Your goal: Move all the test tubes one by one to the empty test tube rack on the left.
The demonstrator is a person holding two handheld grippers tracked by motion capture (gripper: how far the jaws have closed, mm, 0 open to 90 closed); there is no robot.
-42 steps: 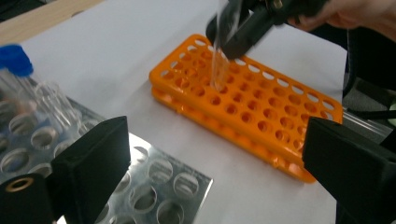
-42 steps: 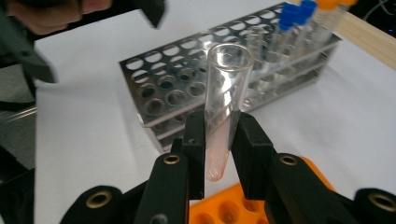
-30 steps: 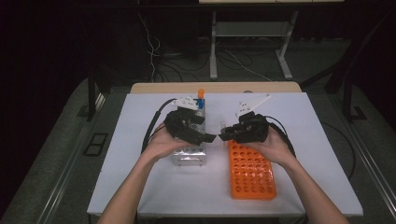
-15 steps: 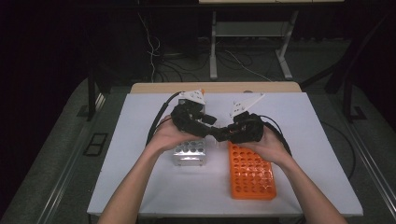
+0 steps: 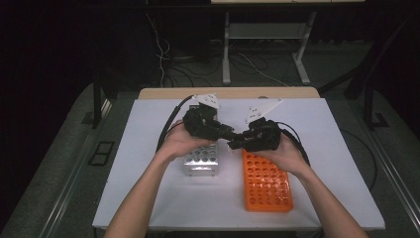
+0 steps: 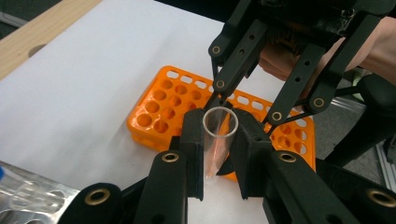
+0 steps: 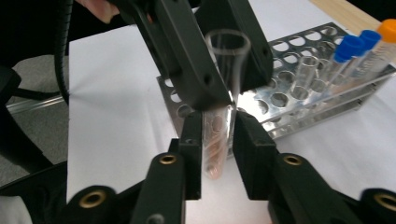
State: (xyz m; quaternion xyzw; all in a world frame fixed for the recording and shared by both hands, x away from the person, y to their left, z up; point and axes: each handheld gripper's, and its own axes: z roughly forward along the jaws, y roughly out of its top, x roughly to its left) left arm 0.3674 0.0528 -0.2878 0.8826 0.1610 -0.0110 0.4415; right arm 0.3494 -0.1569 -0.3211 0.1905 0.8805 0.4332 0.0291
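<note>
Your left gripper (image 6: 219, 154) has just been closing, and its jaws now pinch the upper part of a clear, uncapped test tube (image 6: 217, 140), just below the open rim. Your right gripper (image 7: 217, 144) pinches the same test tube (image 7: 222, 107) lower down, near its rounded bottom, where a pinkish tint shows through the glass. Both pairs of jaws press on the tube from opposite ends, so it is held between the two grippers.

In the high view, the left gripper (image 5: 225, 134) and the right gripper (image 5: 236, 144) meet tip to tip above the table (image 5: 148, 198). The tube sits at that junction, off the table surface and over the gap between the two racks; it is too small to make out there.

The orange plastic rack (image 5: 267, 183) lies flat below your right hand (image 5: 285, 156), its wells empty. The metal rack (image 5: 200, 161) stands just beside it, below your left hand (image 5: 178, 144).

In the right gripper view, the metal rack (image 7: 289, 93) behind the jaws carries two blue-capped tubes (image 7: 350, 51), one orange-capped tube (image 7: 387, 32) and one uncapped tube (image 7: 308, 70), all leaning in the frame.
</note>
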